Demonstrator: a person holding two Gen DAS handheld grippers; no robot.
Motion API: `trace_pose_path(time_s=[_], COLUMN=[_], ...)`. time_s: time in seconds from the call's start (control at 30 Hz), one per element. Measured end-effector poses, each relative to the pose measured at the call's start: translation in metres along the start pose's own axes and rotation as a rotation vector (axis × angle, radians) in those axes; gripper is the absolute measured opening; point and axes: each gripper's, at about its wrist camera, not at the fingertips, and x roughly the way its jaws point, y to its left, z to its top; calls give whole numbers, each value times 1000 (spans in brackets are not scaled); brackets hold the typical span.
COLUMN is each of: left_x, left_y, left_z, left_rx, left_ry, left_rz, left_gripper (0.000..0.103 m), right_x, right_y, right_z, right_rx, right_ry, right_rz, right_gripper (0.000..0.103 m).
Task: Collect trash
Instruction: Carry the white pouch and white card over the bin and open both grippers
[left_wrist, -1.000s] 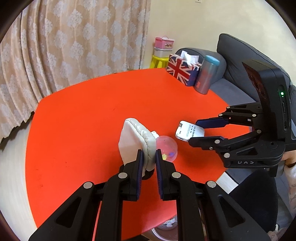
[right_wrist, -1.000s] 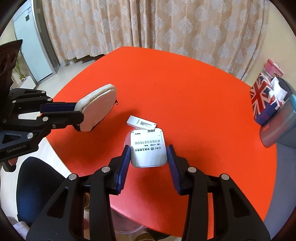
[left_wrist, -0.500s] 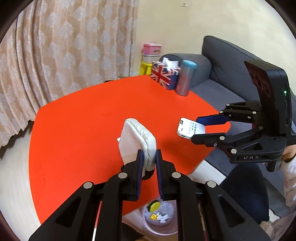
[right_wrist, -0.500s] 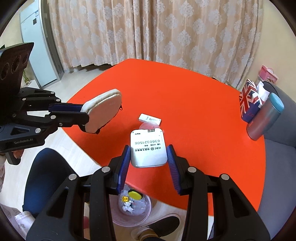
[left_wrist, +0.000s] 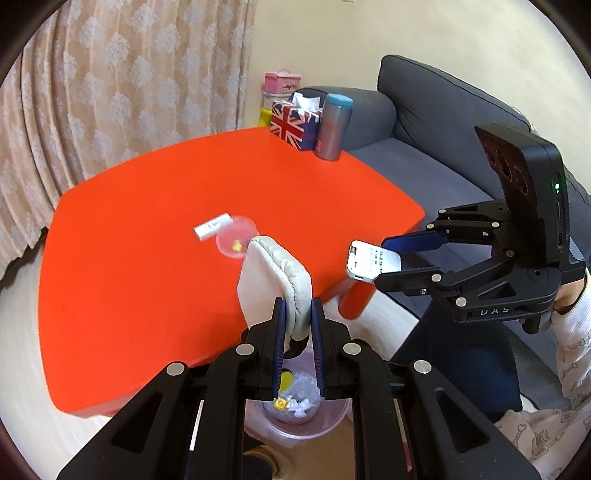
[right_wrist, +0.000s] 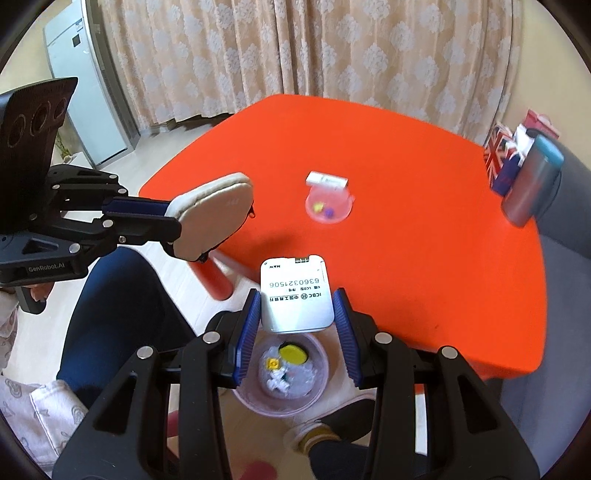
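Two grips loaded: left gripper (left_wrist: 297, 328) clamped on cream padded pouch (left_wrist: 271, 280), right gripper (right_wrist: 297, 325) pinching flat white rectangular device (right_wrist: 295, 295). Translucent pink plastic bin (right_wrist: 317, 398) directly below both, right nearer its centre. Device long axis pointing away from bin, toward red table (right_wrist: 406, 240).

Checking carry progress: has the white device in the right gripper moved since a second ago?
Yes. The white device has come back off the red table and now hangs past its near edge, above the pink bin.
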Motion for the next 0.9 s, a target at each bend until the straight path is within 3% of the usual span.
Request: trace_pose_path(time_s=[0.47,0.5,0.53,0.6,0.7,0.9], left_x=[7,6,6,6,9,16], left_y=[-6,-6,-6,-6,-7,-10], left_z=[-28,-28,-28,-29,-29,-31], left_rx=[-30,-30,-31,-32,-33,-30], left_ry=[42,42,42,44,53,70], left_rz=[-22,-22,-23,-23,-29,-43], left_gripper=[14,14,14,14,14,14], right_x=[21,21,21,20,18,16], right_y=[18,18,17,15,11,2], right_z=[-30,-30,-29,-28,-26,-26], right_rx=[0,1,2,16,37,78], right_ry=[62,61,56,39,26,20], right_rz=[68,67,62,60,40,17], right_gripper=[41,45,58,74,90,96])
